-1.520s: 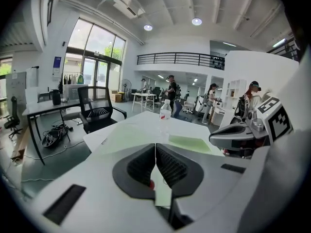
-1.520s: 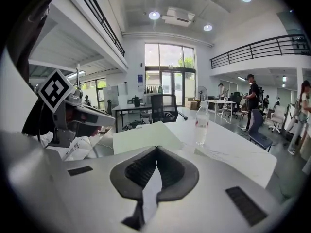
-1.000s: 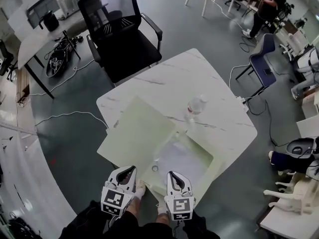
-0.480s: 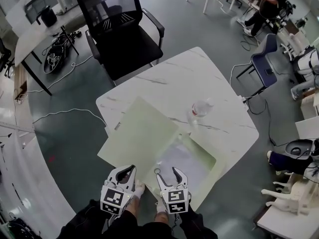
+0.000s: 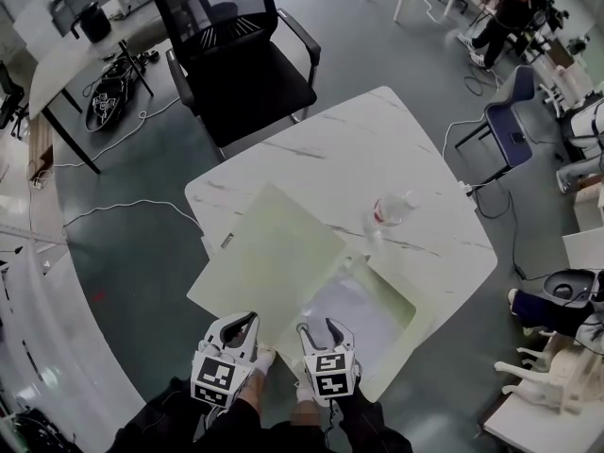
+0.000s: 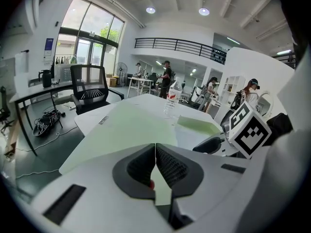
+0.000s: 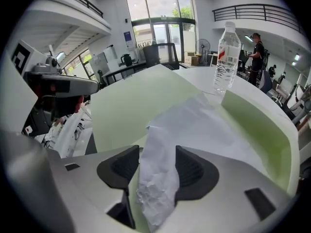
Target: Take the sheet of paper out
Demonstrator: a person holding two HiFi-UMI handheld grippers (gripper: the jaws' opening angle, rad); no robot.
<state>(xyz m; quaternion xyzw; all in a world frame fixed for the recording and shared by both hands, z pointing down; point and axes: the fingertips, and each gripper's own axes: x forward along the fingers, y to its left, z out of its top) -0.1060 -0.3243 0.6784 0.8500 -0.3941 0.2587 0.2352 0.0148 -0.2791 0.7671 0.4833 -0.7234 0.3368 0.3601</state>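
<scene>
An open pale green folder lies on the white marble table (image 5: 359,149). My left gripper (image 5: 238,327) (image 6: 155,161) is shut on the near edge of the folder cover (image 5: 269,253) (image 6: 126,125) and holds it folded back to the left. The white sheet of paper (image 5: 354,314) (image 7: 194,125) rests inside on the folder's back leaf (image 5: 382,371). Its crumpled near corner lies between the jaws of my right gripper (image 5: 318,328) (image 7: 158,164). Those jaws have just opened and stand wide, with the pads not pressing on the paper.
A clear water bottle (image 5: 392,208) (image 7: 227,57) (image 6: 171,103) stands on the table just beyond the folder. A black office chair (image 5: 241,64) is at the table's far side. Cables run over the floor at the left, and more desks and people are at the far right.
The right gripper went from shut to wide open and came down and to the left onto the paper's near corner. The left gripper keeps its hold on the cover.
</scene>
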